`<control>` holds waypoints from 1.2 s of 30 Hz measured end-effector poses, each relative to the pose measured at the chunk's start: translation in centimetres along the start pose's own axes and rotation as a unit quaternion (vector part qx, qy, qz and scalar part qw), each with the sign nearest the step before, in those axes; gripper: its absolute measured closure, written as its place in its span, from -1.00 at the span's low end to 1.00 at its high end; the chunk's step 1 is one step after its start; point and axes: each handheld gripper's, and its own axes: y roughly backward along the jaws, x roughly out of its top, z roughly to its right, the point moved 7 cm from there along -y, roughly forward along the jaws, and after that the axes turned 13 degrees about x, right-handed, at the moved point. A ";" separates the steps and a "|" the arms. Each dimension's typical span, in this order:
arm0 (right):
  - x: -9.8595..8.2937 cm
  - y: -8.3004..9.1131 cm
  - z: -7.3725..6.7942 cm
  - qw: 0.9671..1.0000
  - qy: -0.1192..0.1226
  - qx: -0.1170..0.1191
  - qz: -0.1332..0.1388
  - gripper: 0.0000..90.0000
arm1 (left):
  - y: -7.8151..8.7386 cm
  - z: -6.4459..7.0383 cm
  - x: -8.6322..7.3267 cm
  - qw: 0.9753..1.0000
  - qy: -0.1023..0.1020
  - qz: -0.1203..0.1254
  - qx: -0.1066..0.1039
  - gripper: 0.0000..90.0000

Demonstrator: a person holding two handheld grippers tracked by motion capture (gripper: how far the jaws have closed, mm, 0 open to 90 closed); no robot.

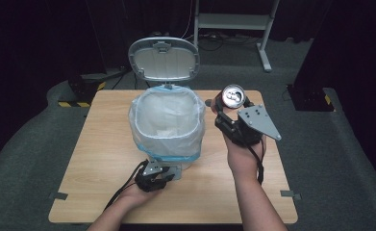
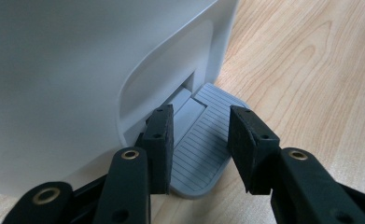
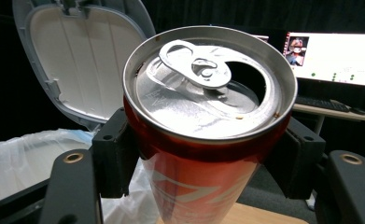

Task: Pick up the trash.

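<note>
The right tongs are clamped on an opened red aluminium drinks can, one black jaw on each side of its body, and hold it upright above the right half of the light wooden worktop, just right of the bin and not yet over its mouth. The white plastic pedal bin lined with a clear bag edged in blue stands at the middle of the worktop, its grey lid swung up toward the far edge. At the bin's near foot the left tongs are parted, their pads over the ribbed grey foot pedal; from the raised lid I judge they are pressing it down.

The step in hand looks like carrying the can to the open bin. The next move calls for shifting the can leftward until it is over the bag, then parting the jaws, while the left tongs hold the pedal so the lid does not drop.
</note>
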 end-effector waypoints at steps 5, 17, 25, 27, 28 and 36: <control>0.7 -0.8 -0.8 1.000 0.007 0.007 0.002 -0.26 | 0.0 0.0 0.0 1.000 0.000 0.000 0.000 0.34; 1.8 -2.1 -2.1 1.000 0.011 0.028 0.006 -0.26 | 0.0 0.0 0.0 1.000 0.000 0.000 0.000 0.34; 2.3 -3.5 -3.9 0.999 0.019 0.047 0.007 -0.26 | 0.0 0.0 0.0 1.000 0.000 0.000 0.000 0.34; 2.3 -3.7 -4.1 0.999 0.017 0.049 0.007 -0.26 | 0.0 0.0 0.0 1.000 0.000 0.000 0.000 0.34; 2.3 -4.0 -4.4 0.998 0.015 0.054 0.006 -0.26 | 0.0 0.0 0.0 1.000 0.000 0.000 0.000 0.34; 2.2 -5.1 -5.7 0.998 0.014 0.068 0.005 -0.26 | 0.0 0.0 0.0 1.000 0.000 0.000 0.000 0.34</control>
